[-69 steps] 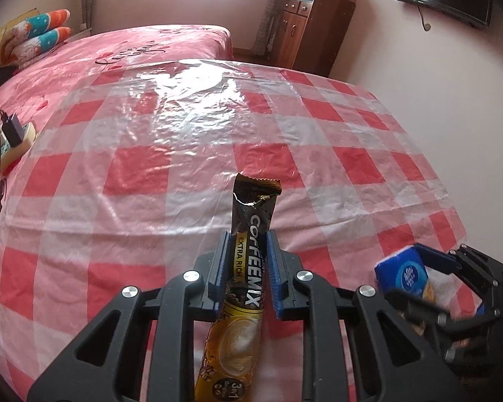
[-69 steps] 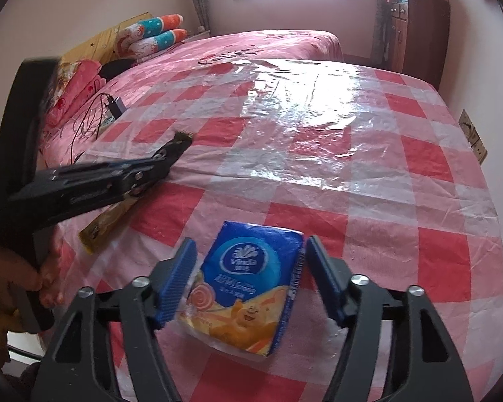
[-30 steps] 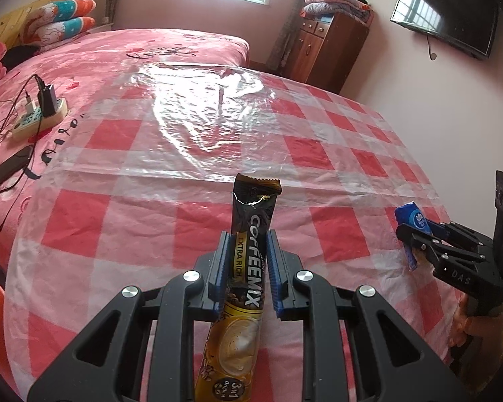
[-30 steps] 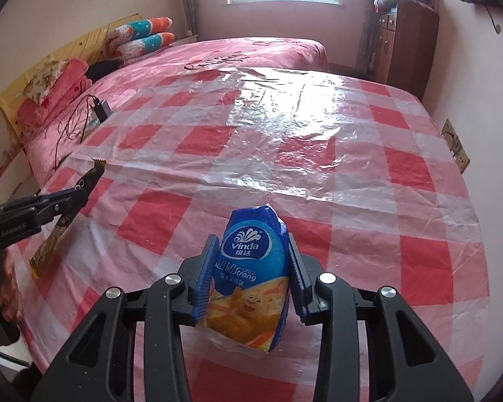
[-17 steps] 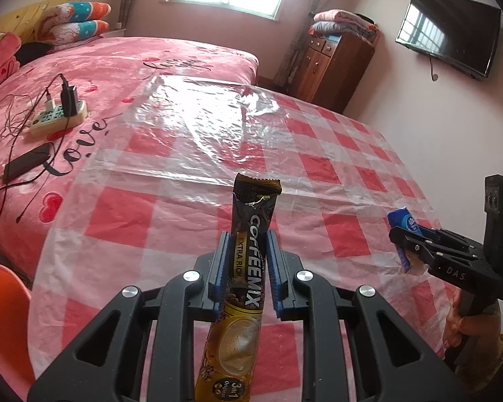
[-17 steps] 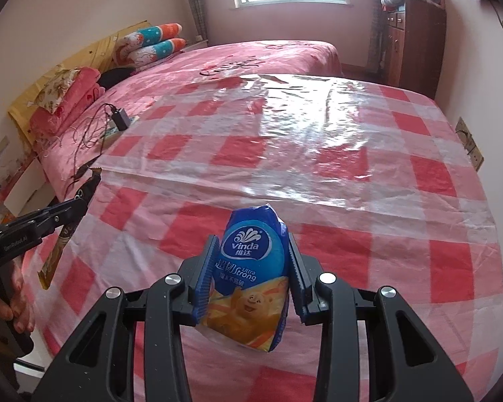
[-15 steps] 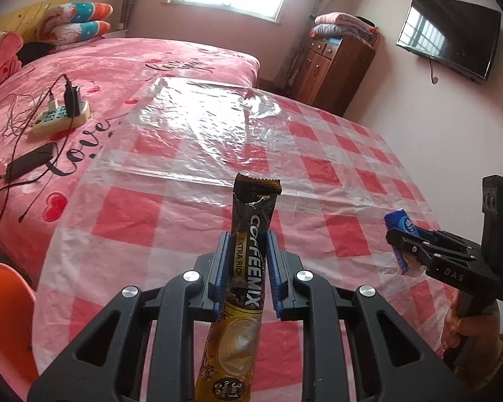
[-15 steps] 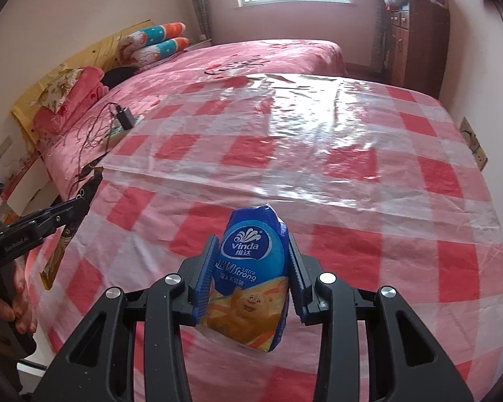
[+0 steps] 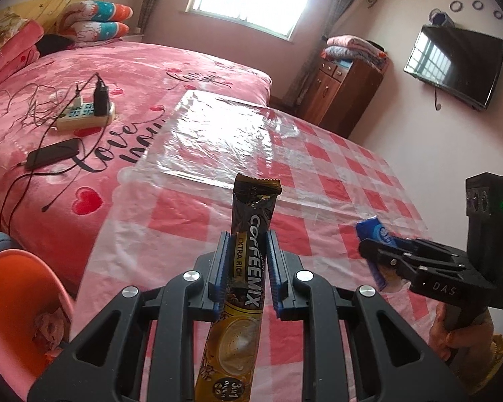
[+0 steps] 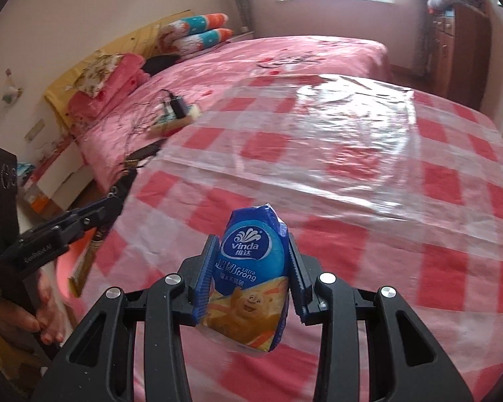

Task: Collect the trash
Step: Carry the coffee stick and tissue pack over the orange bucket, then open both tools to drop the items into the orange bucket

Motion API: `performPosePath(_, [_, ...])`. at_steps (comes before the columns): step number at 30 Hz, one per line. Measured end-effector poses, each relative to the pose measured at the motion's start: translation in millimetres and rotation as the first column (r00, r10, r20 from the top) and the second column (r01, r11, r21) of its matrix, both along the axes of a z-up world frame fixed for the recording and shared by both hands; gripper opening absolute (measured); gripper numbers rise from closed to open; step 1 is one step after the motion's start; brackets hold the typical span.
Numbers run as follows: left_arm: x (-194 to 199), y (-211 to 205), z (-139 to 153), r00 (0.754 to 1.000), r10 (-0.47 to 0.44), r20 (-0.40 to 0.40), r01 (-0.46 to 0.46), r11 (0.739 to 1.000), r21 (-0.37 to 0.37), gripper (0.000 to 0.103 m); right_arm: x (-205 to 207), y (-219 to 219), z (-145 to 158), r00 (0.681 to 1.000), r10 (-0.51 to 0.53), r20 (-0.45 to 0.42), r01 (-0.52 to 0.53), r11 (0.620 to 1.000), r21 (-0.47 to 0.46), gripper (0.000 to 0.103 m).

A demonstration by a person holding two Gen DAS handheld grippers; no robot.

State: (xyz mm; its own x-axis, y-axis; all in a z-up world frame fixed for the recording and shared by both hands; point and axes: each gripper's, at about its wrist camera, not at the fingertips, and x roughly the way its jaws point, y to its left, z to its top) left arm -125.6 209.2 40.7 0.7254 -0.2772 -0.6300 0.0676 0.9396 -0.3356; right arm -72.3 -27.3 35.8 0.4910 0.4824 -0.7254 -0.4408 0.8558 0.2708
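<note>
My left gripper [image 9: 246, 238] is shut on a black and gold Coffeemix sachet [image 9: 248, 248], which stands upright between its blue pads above the red-checked cloth [image 9: 191, 221]. The sachet's torn top pokes out above the fingers. My right gripper [image 10: 253, 241] is shut on a blue Vinda tissue pack [image 10: 251, 261], squeezed between its pads and lifted off the cloth. Each gripper shows in the other's view: the right gripper [image 9: 369, 251] with the tissue pack [image 9: 374, 232] at the right, the left gripper [image 10: 125, 181] with the sachet [image 10: 94, 251] at the left.
An orange bin [image 9: 13, 305] with crumpled scraps inside stands at the lower left, beside the cloth's edge. A power strip [image 9: 84, 114], a phone [image 9: 52, 157] and cables lie on the pink bed. A wooden cabinet [image 9: 345, 93] stands at the far wall.
Both grippers have drawn back and to the left, keeping their holds. The bed, power strip and orange bin have come further into the left wrist view.
</note>
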Motion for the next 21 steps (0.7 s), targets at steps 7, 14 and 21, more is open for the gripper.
performPosePath(7, [-16.9,31.4,8.7,0.998,0.056,0.028,-0.055,0.998,-0.025,0.023,-0.1,52.3,6.6,0.991,0.123,-0.054,-0.119,0.990,0.077,0.040])
performPosePath(14, [-42.7,78.6,12.4,0.987,0.157,0.036,-0.156,0.988,-0.023,0.023,-12.1,126.5,16.4,0.954,0.295,-0.057,-0.286,0.949,0.130,0.040])
performPosePath(21, [-76.1,136.2,-2.4,0.956,0.294,-0.002,-0.294,0.956,-0.020,0.023,-32.8,205.6,20.4,0.895,0.445,-0.031,-0.439,0.890,0.125,0.040])
